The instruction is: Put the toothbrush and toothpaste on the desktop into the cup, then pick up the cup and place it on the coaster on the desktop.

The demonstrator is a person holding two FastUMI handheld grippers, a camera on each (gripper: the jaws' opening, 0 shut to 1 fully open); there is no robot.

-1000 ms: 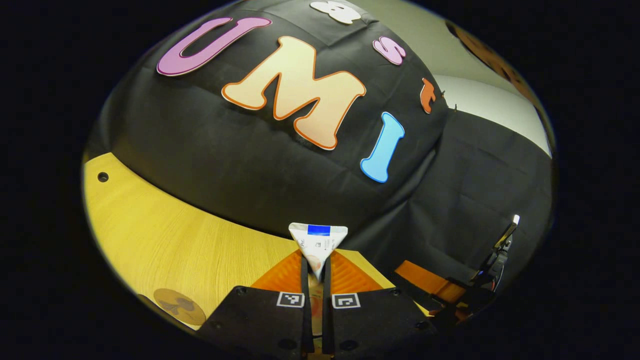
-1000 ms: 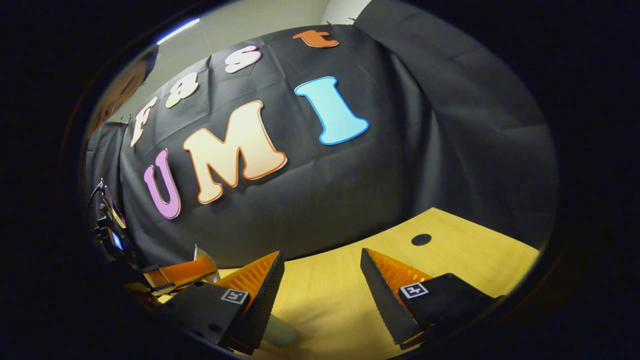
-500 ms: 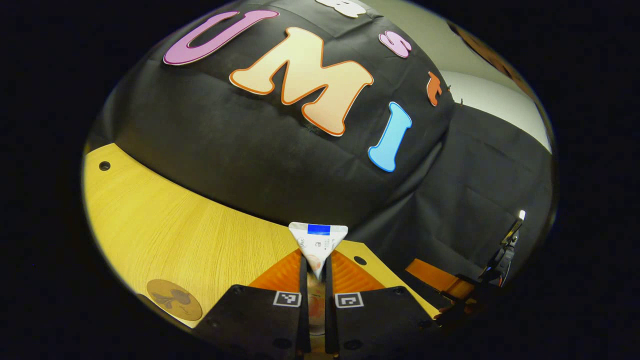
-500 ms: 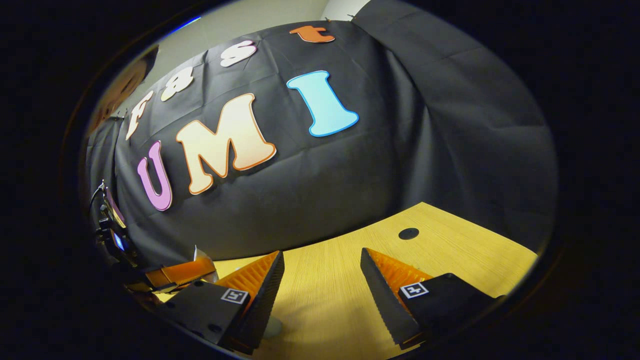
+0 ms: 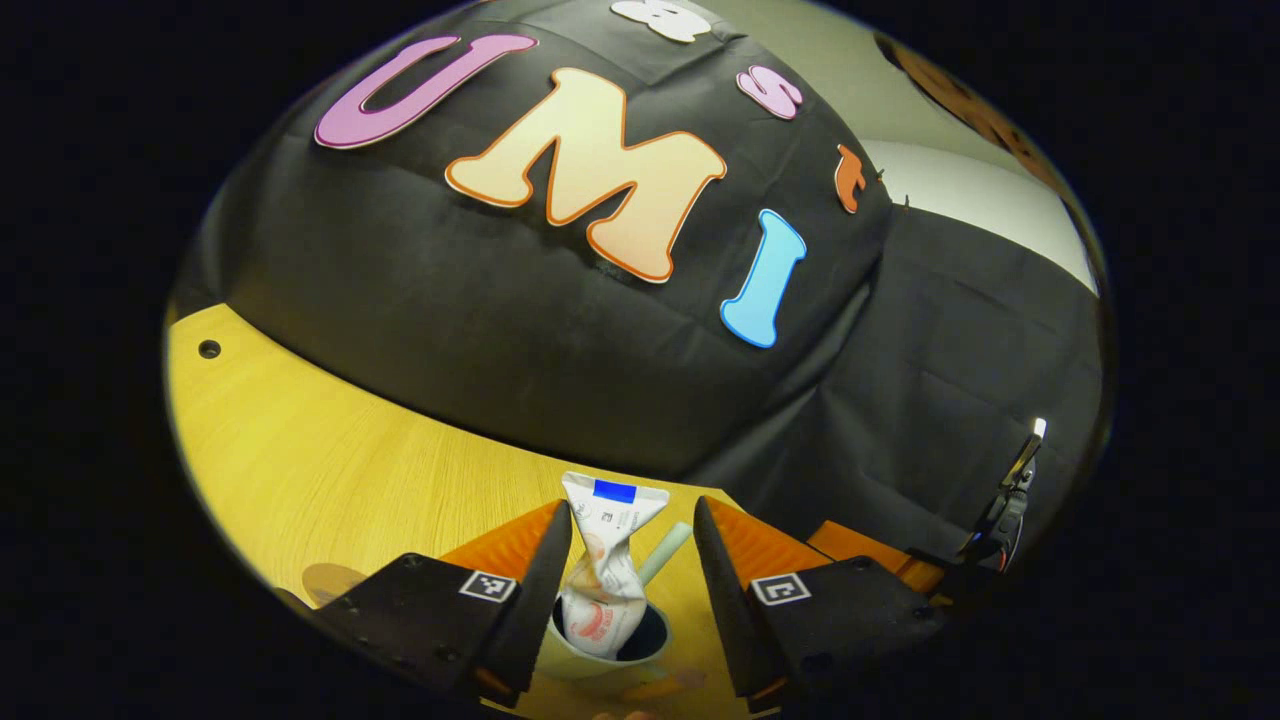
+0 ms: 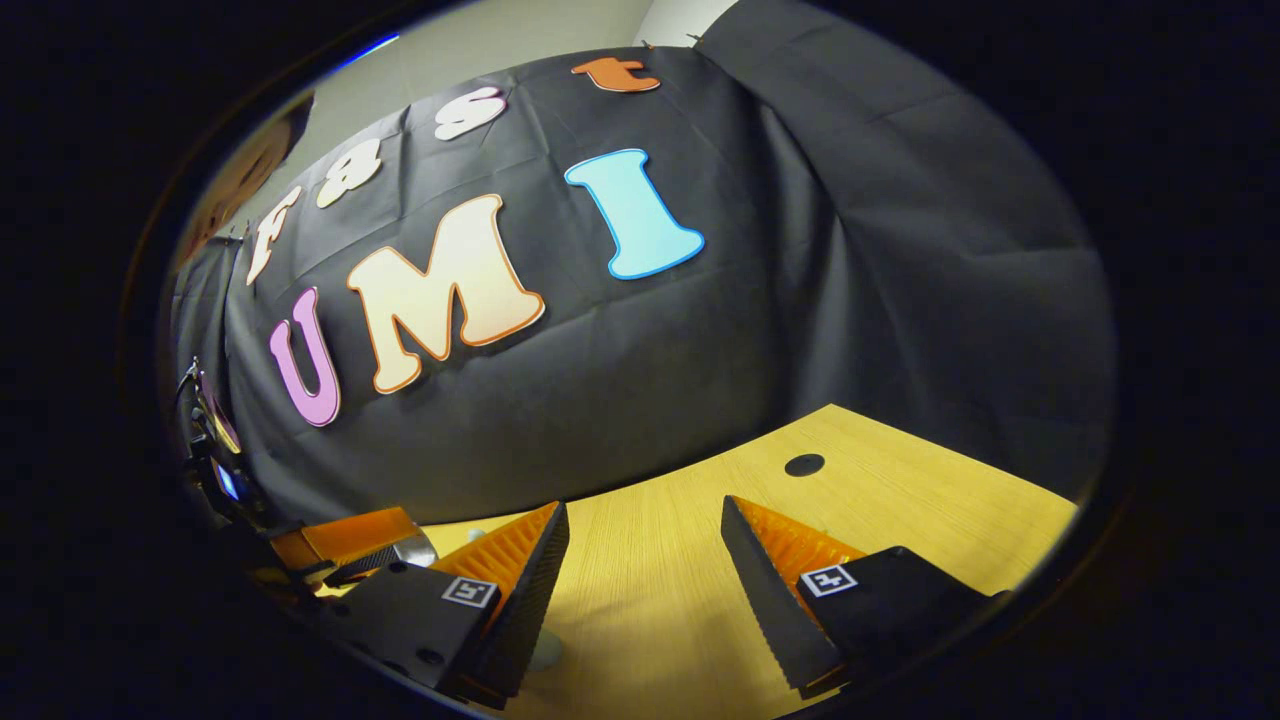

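Note:
In the left gripper view a white toothpaste tube [image 5: 603, 580] stands upright in a pale cup [image 5: 590, 668] with a dark inside. A pale green toothbrush handle [image 5: 665, 552] leans out of the cup behind it. My left gripper [image 5: 628, 506] is open just above the cup, one finger on each side of the tube, touching neither. A brown coaster [image 5: 328, 578] peeks out at the lower left. In the right gripper view my right gripper [image 6: 642, 506] is open over bare table with nothing between its fingers. The left gripper's finger [image 6: 350, 535] shows at the left.
The wooden table [image 5: 330, 470] runs back to the black cloth wall and has a small round hole [image 5: 209, 349] at the far left. Another hole [image 6: 804, 465] lies ahead of the right gripper. The right gripper's finger [image 5: 865, 545] sits close on the right.
My left gripper was shut on the toothpaste tube and has opened. The tube has dropped lower and stands in the cup. The right gripper has barely moved.

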